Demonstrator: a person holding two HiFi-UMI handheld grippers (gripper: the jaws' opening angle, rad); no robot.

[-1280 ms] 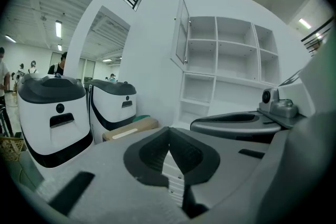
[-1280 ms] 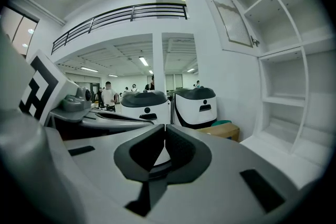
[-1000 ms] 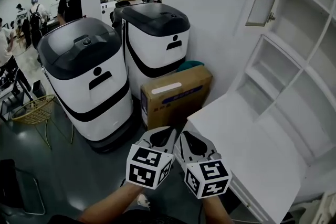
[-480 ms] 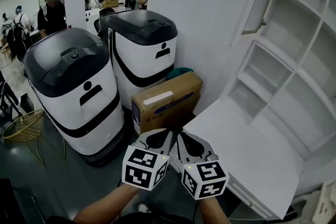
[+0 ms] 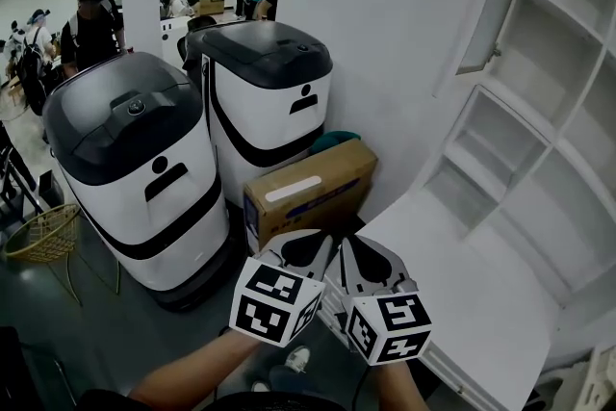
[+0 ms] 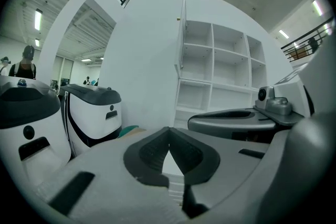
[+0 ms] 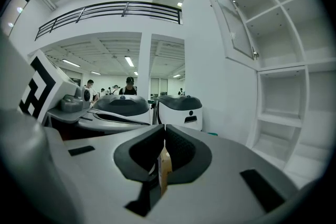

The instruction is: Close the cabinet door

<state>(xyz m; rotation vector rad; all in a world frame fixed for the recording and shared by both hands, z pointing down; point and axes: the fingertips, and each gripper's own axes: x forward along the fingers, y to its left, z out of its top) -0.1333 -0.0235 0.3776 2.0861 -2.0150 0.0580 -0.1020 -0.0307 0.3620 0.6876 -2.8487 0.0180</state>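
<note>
The cabinet door (image 5: 489, 10) hangs open and untouched, with the left tongs (image 5: 310, 247) and right tongs (image 5: 366, 263) pressed together, empty, well short of it.

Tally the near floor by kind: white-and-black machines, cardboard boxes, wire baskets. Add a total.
White-and-black machines: 2
Cardboard box: 1
Wire basket: 1
Total: 4
</note>
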